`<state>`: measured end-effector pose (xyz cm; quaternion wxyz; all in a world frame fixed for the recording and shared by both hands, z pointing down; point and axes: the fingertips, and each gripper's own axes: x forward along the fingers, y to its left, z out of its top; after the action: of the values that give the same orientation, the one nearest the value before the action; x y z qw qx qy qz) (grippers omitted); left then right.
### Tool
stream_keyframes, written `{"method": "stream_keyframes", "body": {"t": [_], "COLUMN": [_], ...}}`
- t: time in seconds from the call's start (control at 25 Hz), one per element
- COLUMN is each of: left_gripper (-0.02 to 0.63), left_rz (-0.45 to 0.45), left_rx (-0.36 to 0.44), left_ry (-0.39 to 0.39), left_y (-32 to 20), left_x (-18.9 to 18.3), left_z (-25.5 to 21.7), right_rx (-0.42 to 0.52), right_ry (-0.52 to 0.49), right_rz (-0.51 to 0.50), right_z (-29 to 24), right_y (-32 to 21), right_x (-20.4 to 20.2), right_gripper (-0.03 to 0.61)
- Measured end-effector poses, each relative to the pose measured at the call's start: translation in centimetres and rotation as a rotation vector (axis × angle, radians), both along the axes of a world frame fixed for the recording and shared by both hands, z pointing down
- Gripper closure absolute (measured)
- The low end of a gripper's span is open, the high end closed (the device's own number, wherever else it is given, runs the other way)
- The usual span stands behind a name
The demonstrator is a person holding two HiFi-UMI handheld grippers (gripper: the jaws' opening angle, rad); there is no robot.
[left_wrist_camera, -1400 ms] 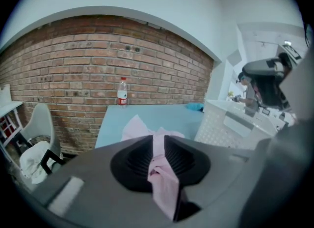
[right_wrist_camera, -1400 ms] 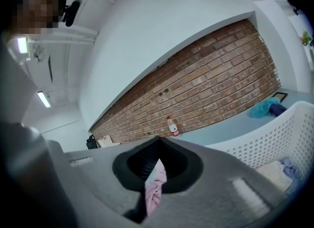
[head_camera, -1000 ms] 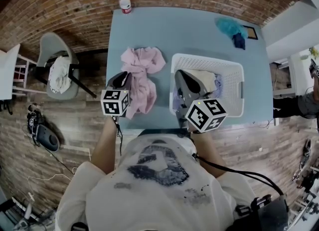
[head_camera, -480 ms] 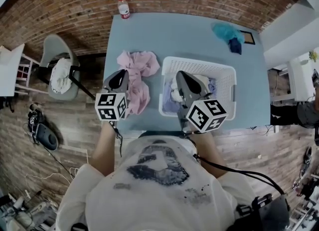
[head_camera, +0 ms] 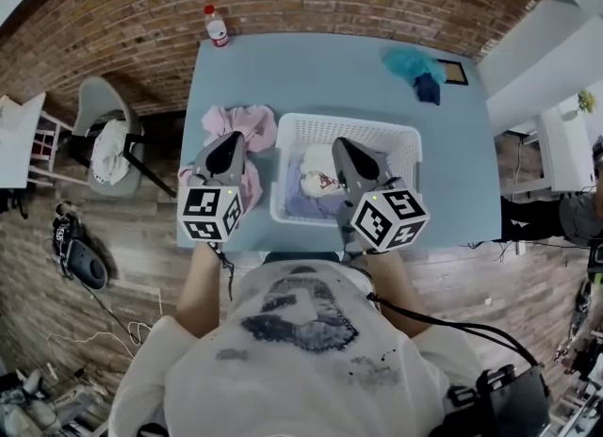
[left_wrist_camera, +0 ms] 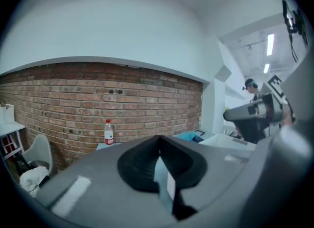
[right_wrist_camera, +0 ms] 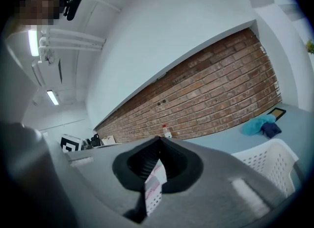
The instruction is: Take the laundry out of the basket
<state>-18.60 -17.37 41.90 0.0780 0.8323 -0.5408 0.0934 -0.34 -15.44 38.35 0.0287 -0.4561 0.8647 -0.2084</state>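
A white laundry basket [head_camera: 400, 148] stands on the blue-grey table [head_camera: 330, 72], with lavender and white clothes [head_camera: 309, 186] inside. Left of it on the table lies a pink garment [head_camera: 243, 127]. My left gripper [head_camera: 230, 140] hangs over the near part of that garment; its jaws are closing to a shut, tips touching, nothing between them. My right gripper [head_camera: 339, 148] is shut and empty above the middle of the basket. Both gripper views look level at the brick wall: the left gripper [left_wrist_camera: 158, 138] sees the right one [left_wrist_camera: 255, 114], and the right gripper [right_wrist_camera: 158, 139] sees the basket's rim [right_wrist_camera: 267, 165].
A water bottle [head_camera: 216, 26] stands at the table's far left corner. A teal cloth [head_camera: 408, 61], a dark blue cloth [head_camera: 427, 89] and a small picture frame [head_camera: 454, 72] lie at the far right. A grey chair [head_camera: 94, 105] draped with white cloth stands left of the table.
The table, basket and pink garment have slid left in the head view, so both grippers stand further right over them. The right gripper has gone from the basket's left part to its middle.
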Motion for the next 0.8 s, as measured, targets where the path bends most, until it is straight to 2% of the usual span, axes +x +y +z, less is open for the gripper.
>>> {"method": "stream_keyframes", "body": {"t": [0.4,0.8], "left_gripper": [0.622,0.623], "left_rz": [0.030,0.066], "left_rx": [0.042,0.040], "left_ry": [0.010,0.005], "left_y": [-0.1,-0.7], "left_x": [5.7,8.6], "left_z": [-2.1,-2.1], "right_rx": [-0.004,-0.006], "right_ry": [-0.005,-0.011], "right_rz": [0.014,0.038], "right_z": [0.4,0.5], "right_y": [-0.3,-0.8], "right_x": [4.6,7.0], "right_gripper": [0.581,0.581]}}
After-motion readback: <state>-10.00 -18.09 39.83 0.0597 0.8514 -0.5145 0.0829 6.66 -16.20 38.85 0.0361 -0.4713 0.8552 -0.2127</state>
